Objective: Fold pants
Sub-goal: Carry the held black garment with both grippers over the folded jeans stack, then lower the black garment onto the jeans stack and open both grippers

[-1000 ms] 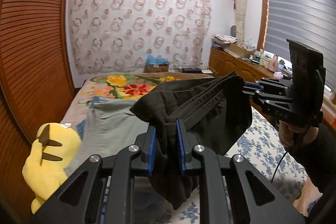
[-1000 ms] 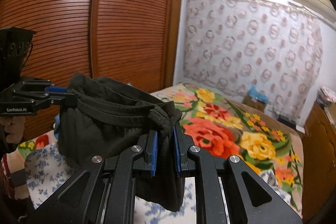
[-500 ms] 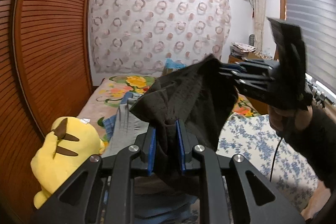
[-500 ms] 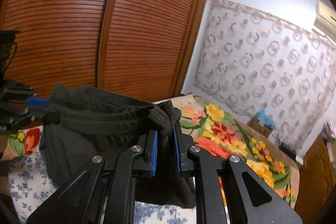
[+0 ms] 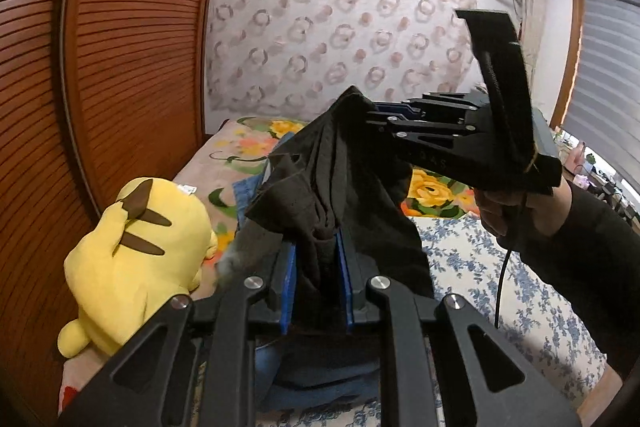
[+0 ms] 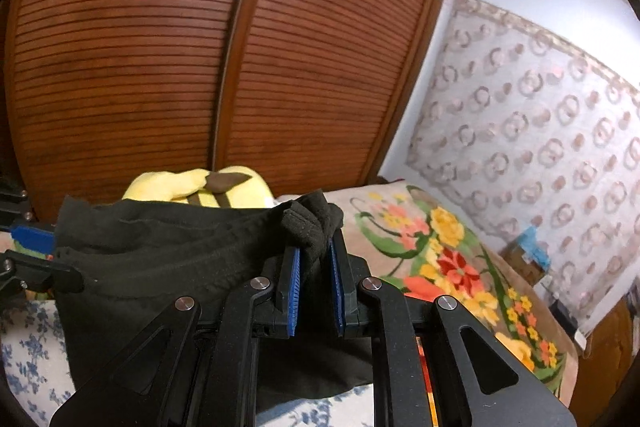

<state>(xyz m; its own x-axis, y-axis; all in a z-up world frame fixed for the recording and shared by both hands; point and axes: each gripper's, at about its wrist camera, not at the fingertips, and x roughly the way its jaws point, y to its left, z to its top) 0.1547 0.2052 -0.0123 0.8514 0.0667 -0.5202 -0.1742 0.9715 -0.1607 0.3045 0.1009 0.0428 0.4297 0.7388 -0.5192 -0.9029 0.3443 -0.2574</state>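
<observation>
over the bed [image 5: 472, 259], both claws had the dark pants [image 5: 340, 183] hanging in the air between them. left claw [image 5: 318, 283] was clamped on a bunched wad of the fabric, blue pads [image 5: 289, 287] squeezing it from both sides, and the right claw [image 6: 314, 281] was pinched on another bunch, looked like the waistband end with its stitched band running off toward the other claw. in the left view you could see the right claw's fingers biting the top edge of the cloth, with the person's hand [image 5: 508, 211] and dark sleeve behind it.

pants looked soft and floppy, light enough that two small pinches held them up no problem, and the rest just sagged down toward the flowered sheet. my guess was they'd drape wherever gravity wanted, so no stiff edges to rely on. not slippery from what i could tell, more of a brushed knit that the pads bit into well. best hold was probably right where they had it, the waistband corners, since the thicker seam gave something to grab and kept the width spread.

a yellow plush toy [image 5: 140, 251] sat on the bed near the wooden closet doors [image 6: 200, 67], with jeans [image 5: 250, 193] lying under the hanging pants.
</observation>
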